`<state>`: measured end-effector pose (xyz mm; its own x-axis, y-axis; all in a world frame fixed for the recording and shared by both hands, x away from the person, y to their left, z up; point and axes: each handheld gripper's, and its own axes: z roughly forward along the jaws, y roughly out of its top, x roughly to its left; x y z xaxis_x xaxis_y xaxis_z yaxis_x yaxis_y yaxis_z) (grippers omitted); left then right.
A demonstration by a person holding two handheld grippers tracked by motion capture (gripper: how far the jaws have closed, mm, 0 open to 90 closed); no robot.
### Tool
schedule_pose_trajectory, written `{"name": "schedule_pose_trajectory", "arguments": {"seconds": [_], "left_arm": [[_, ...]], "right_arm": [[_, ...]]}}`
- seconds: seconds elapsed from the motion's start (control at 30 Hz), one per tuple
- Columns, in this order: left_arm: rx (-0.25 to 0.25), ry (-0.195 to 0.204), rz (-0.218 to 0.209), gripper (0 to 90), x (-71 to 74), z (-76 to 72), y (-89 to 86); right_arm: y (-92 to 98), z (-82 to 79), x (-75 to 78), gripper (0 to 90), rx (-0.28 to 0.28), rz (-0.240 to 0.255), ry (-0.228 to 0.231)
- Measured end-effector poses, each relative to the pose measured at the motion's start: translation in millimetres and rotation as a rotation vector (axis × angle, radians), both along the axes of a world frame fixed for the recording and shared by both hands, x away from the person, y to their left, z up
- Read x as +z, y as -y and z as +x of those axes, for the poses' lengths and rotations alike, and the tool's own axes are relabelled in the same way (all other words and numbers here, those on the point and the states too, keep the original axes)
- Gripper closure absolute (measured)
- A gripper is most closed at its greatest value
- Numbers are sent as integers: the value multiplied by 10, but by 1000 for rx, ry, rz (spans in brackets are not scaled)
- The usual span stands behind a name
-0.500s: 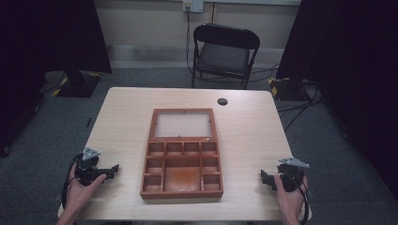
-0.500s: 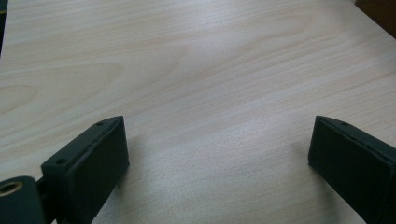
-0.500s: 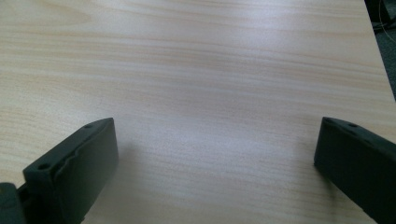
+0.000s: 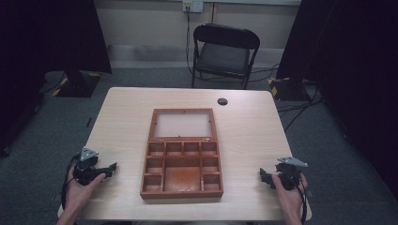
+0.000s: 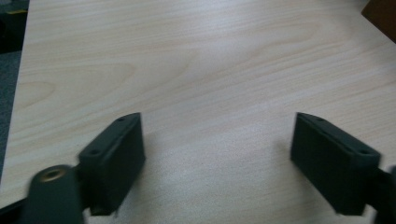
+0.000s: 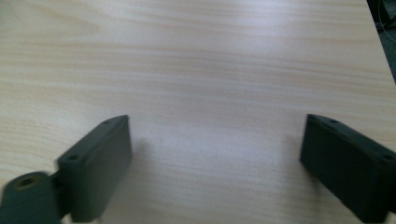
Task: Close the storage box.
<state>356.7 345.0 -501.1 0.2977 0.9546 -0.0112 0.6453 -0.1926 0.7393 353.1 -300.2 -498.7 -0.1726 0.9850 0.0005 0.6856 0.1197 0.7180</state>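
Nearest to us, at the table's front edge, we hold the left gripper (image 4: 111, 168) in our left hand (image 4: 80, 187) and the right gripper (image 4: 263, 176) in our right hand (image 4: 287, 191), both low over the pale wood-grain table (image 4: 253, 126) and pointing inward at each other across it. In the left gripper view the two black jaws stand wide apart with only bare tabletop between them, and the right gripper view shows the same: spread jaws with nothing in them. Between the two grippers, well apart from each, lies the open reddish-brown wooden compartment box (image 4: 182, 169), its divided tray toward us and its glass-paned lid (image 4: 182, 124) folded flat away from us. Beyond the lid, a small round black grommet (image 4: 222, 101) sits near the far edge. Past the table stands a black folding chair (image 4: 224, 51) on grey carpet.
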Motion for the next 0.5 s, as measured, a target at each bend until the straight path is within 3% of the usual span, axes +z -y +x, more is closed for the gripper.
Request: {"name": "schedule_pose_trajectory", "arguments": {"seconds": [0.03,0.13,0.3,0.4,0.5], "left_arm": [[-1,0,1,191,1,7,0],[-5,-10,4,191,12,22,22],[-9,-19,3,222,40,60,66],[-27,-30,-56,228,94,110,75],[-24,-18,-78,228,122,139,86]], "right_arm": [[-5,11,10,144,-1,10,7],[-15,55,21,144,-9,31,7],[-130,174,54,169,58,39,-9],[-235,263,117,192,94,59,14],[-299,317,166,190,115,70,41]]}}
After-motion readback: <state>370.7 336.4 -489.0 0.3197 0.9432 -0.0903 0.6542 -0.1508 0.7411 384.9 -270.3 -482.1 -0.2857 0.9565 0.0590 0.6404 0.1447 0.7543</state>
